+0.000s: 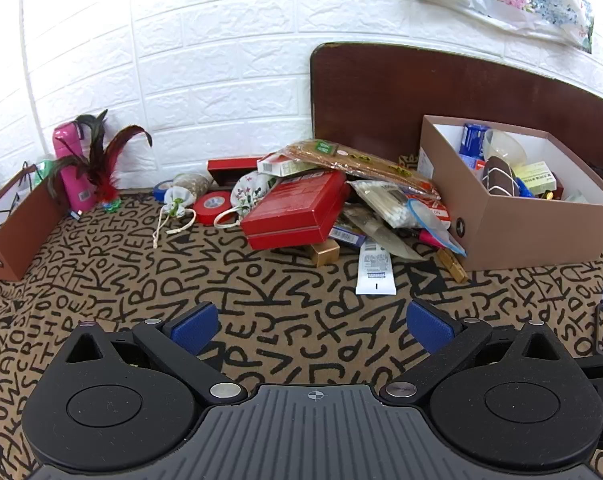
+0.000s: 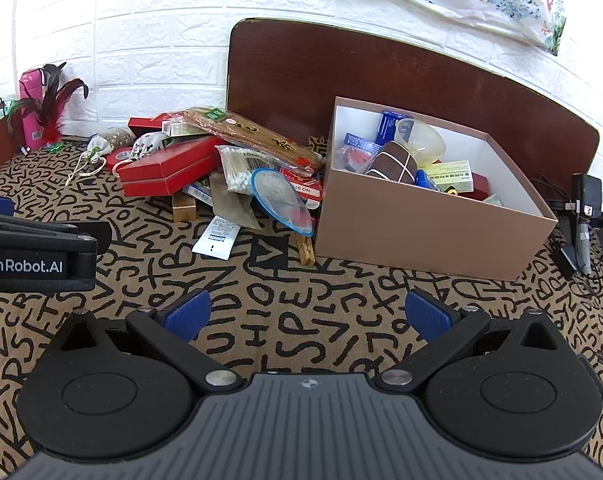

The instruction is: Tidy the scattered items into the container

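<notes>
Both grippers are wide open and hold nothing. The left gripper (image 1: 315, 330) hovers low over the letter-print cloth (image 1: 141, 280), and the right gripper (image 2: 307, 318) hovers beside it, on the side closer to the box. The brown box (image 2: 421, 232) sits at the back right and already has some things in it, like a clear cup and a brown striped pouch. The messy pile is to the left of the box, touching its side. In the pile there is a red case (image 1: 297, 210), a bag of cotton swabs (image 1: 389, 204), a long flat brown packet (image 1: 361, 164) lying across the top, a round blue-rimmed pouch (image 2: 279, 196), and a red tape roll (image 1: 213, 208). A white tube (image 1: 375, 268) lies at the front edge of the pile, closest to both grippers. It lies almost straight ahead of the left gripper, a little to the right, and its long side points away from the gripper toward the pile. From the right gripper the tube is ahead and off to the left, and looks tilted. I think the white tube is the easy next pick, and the left gripper looks better lined up for it. The box then lies to the right, so the carry goes that way.
</notes>
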### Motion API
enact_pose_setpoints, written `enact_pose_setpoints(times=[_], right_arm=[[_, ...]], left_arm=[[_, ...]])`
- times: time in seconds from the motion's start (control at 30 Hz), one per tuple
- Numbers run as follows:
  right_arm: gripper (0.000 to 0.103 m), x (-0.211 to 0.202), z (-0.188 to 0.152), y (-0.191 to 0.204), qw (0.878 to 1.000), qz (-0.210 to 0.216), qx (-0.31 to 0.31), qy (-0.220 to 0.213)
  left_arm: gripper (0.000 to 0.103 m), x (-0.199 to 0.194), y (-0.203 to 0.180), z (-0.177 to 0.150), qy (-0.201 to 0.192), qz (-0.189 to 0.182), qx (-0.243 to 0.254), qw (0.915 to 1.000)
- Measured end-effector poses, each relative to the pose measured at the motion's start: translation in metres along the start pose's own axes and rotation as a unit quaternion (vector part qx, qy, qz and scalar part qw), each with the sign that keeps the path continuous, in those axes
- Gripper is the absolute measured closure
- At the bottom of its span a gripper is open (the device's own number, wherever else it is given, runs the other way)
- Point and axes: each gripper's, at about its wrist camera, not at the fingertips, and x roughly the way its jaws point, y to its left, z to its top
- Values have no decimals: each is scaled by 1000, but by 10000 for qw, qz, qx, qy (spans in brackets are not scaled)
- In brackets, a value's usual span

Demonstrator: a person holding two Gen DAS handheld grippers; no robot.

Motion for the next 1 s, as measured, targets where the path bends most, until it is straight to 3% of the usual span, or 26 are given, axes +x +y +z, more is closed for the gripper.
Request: enact_pose_setpoints(times=[1.0], right_arm=[[0,4,0,3,10000,65,-56,41]], left_arm=[[0,8,2,-3,146,-105,-35,9998]])
